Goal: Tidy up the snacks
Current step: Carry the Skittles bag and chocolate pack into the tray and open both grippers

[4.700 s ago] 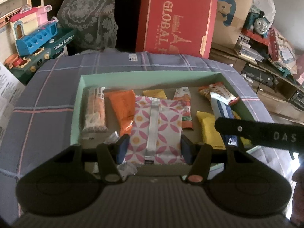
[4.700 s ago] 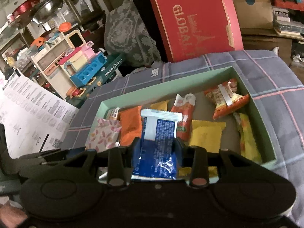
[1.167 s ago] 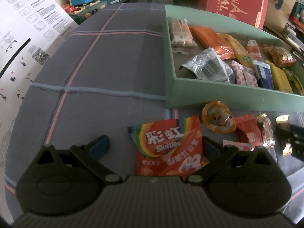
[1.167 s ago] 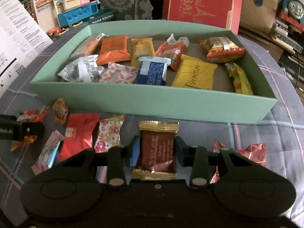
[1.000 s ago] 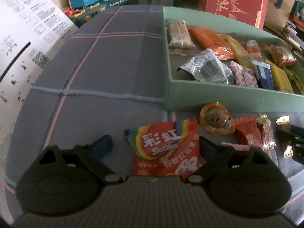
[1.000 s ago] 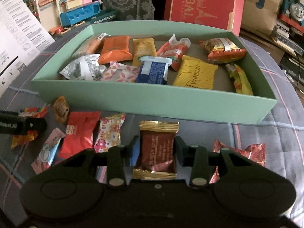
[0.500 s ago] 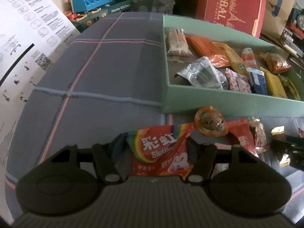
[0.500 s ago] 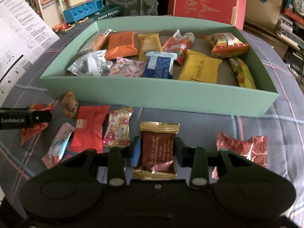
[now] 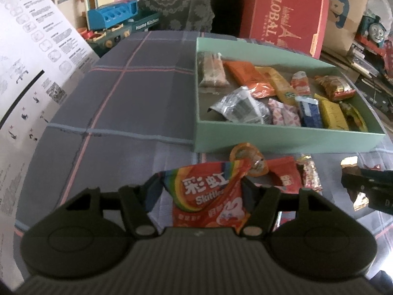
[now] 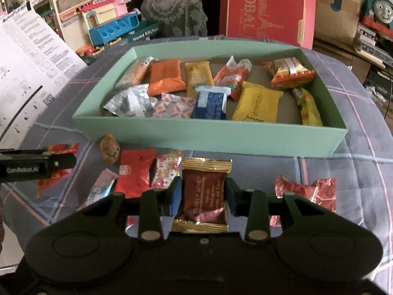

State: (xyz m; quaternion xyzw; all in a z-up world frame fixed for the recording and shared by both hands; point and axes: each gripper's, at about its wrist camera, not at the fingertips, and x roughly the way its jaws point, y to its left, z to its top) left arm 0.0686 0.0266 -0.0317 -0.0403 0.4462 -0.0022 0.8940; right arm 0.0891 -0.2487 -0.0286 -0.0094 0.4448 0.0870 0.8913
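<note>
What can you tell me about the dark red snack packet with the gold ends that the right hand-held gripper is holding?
The dark red foil snack packet with gold crimped ends is a small glossy pillow pack, printed lengthwise with gold lettering that seems to read "Surely Love". It sits lengthwise between the fingers of the right hand-held gripper, whose blue pads press its two long sides. Its near half looks dented and wrinkled. It is in front of the mint green cardboard box, outside it, over the grey plaid cloth.

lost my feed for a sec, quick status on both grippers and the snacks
Left gripper just closed, shut on Skittles bag. Right gripper shut on brown packet. Both short of green box. Loose candies on cloth; nothing blocking.
</note>
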